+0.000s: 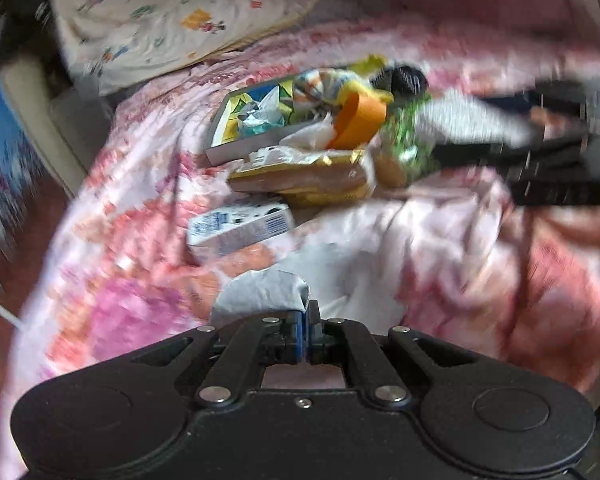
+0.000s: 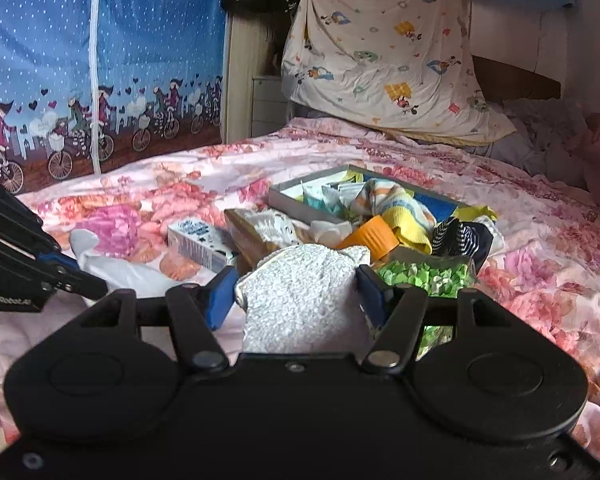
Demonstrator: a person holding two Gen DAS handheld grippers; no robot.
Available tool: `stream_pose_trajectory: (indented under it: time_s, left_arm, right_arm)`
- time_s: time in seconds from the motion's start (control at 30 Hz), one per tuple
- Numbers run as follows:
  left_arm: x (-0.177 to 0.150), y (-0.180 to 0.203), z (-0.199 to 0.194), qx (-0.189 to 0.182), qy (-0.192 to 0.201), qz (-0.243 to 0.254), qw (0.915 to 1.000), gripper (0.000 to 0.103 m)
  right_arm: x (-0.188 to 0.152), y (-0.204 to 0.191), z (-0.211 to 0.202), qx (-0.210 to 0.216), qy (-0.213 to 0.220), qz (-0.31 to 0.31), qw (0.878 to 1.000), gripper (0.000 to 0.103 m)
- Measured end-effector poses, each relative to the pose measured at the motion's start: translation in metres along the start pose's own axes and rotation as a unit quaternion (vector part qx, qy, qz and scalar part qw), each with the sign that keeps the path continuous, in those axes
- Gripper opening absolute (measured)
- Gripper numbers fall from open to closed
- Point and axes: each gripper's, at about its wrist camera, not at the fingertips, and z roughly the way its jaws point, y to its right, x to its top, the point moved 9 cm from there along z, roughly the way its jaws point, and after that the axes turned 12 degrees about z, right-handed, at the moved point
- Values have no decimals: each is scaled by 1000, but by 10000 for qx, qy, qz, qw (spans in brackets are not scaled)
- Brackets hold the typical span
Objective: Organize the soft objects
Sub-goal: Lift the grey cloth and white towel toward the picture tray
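My left gripper [image 1: 304, 318] is shut on a pale grey-white cloth [image 1: 264, 290] low over the floral bedspread; it also shows in the right wrist view [image 2: 88, 280], with the white cloth [image 2: 112, 266] at its tip. My right gripper [image 2: 296, 292] holds a fuzzy white sock [image 2: 304, 292] between its blue pads, jaws partly apart around it. Beyond lies a pile: a striped sock [image 2: 396, 204] with yellow cuff, an orange band [image 2: 368, 236], a dark striped sock [image 2: 460, 240], all around a shallow grey box [image 2: 288, 200].
A small blue-white carton [image 2: 200, 242], a gold packet [image 1: 304, 178] and a green patterned bag [image 2: 424, 276] lie beside the box. A cartoon-print pillow [image 2: 384, 52] leans at the bed head. A blue bicycle-print curtain [image 2: 100, 60] hangs left.
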Motion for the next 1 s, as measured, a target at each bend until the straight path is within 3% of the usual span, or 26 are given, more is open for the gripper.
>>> stream_pose_trajectory:
  time_s: [0.17, 0.4, 0.7, 1.0]
  left_arm:
    - [3, -14, -11, 285, -302, 557, 9976, 0]
    - [35, -27, -28, 629, -185, 983, 9930, 0]
    - [111, -40, -25, 768, 298, 688, 9942, 0]
    - [211, -72, 1, 1089, 853, 242, 9901, 0]
  right_arm:
    - [8, 1, -8, 67, 108, 20, 9999, 55]
    - [20, 3, -15, 133, 274, 59, 9995, 55]
    - [45, 24, -6, 178, 566, 309, 9978, 55]
    - [92, 78, 49, 52, 712, 593, 9957, 55]
